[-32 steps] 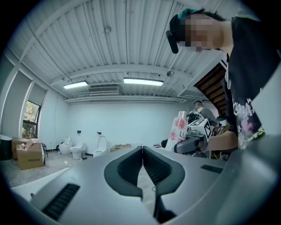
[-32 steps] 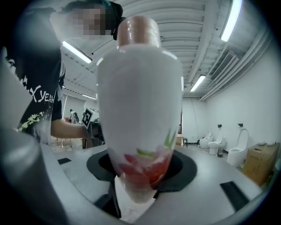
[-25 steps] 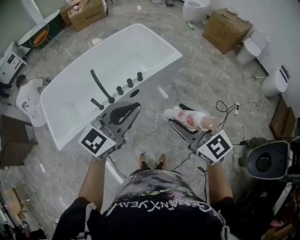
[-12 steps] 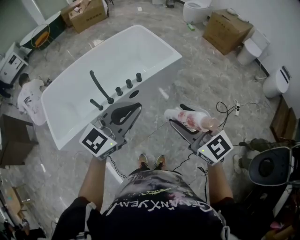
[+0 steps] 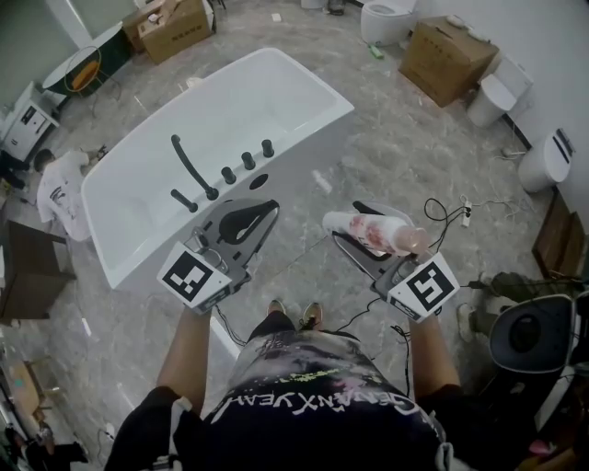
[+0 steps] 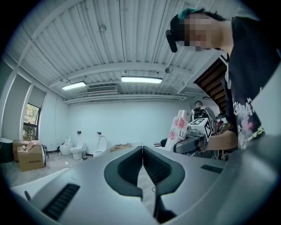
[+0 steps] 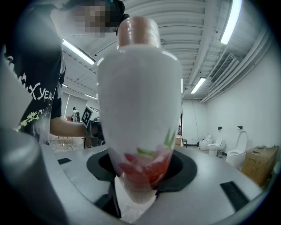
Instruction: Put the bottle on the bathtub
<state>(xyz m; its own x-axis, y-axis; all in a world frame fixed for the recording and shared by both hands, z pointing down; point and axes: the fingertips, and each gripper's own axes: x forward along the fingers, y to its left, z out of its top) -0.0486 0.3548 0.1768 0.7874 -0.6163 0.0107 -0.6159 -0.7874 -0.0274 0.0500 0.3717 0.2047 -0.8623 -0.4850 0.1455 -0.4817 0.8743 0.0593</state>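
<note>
Bathtub (image 5: 230, 110) ahead; L gripper (image 5: 262, 213) level, R gripper (image 5: 347, 224) level w/ bottle (image 5: 373, 232)

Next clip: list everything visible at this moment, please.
bathtub: one, white, floor ahead-left
faucet: one, black, tub's near rim
knobs: three, black, beside faucet
bottle: one, white with red flowers, held at right
cardboard boxes: at least two, brown, far floor
toilets: three, white, far and right
other person: one, white top, crouching left
left gripper: grey, shut, empty
right gripper: grey, shut on bottle
</note>
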